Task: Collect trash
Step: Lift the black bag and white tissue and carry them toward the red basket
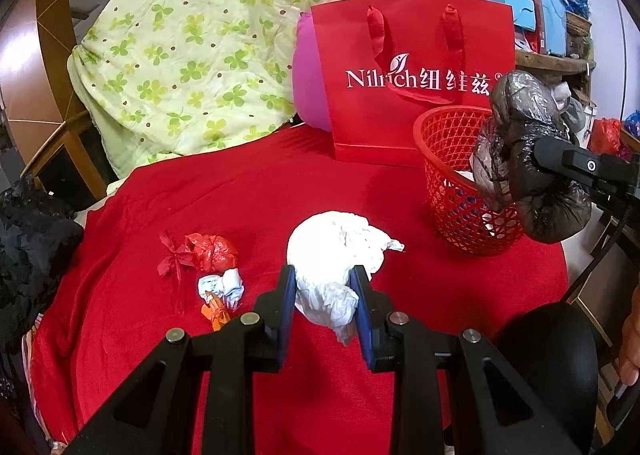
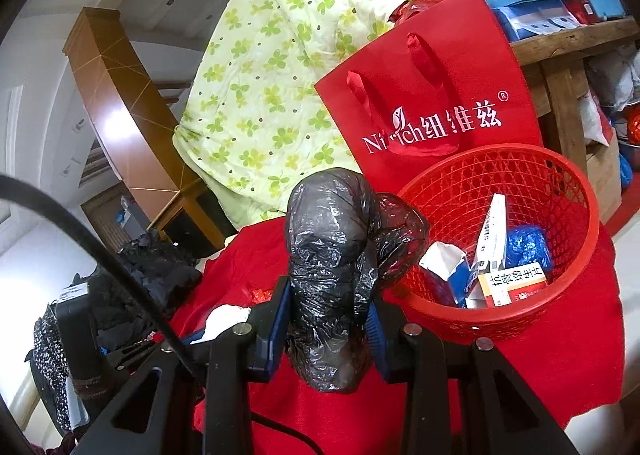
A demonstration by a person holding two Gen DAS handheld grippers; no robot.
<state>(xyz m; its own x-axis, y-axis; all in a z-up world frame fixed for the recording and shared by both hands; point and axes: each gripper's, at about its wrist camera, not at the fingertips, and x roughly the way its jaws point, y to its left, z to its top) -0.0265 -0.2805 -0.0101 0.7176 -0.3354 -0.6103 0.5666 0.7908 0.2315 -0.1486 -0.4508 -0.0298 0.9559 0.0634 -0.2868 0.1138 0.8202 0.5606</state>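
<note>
My left gripper (image 1: 326, 287) is shut on a crumpled white paper wad (image 1: 336, 247) that rests on the red cloth (image 1: 260, 195). My right gripper (image 2: 330, 303) is shut on a bunched black plastic bag (image 2: 336, 247) and holds it in the air just left of the red mesh basket (image 2: 520, 175). The bag (image 1: 520, 143) and basket (image 1: 448, 143) also show at the right of the left wrist view. The basket holds cartons and a blue wad (image 2: 526, 245). A crumpled red wrapper (image 1: 204, 251) and a small white-and-orange wad (image 1: 222, 293) lie left of my left gripper.
A red paper gift bag (image 1: 412, 79) stands behind the basket. A green clover-print quilt (image 1: 192, 47) is piled at the back left, with a pink cushion (image 1: 308, 87) beside the bag. Cluttered wooden shelves (image 2: 560, 51) stand at the right. Black fabric (image 1: 32, 239) lies off the left edge.
</note>
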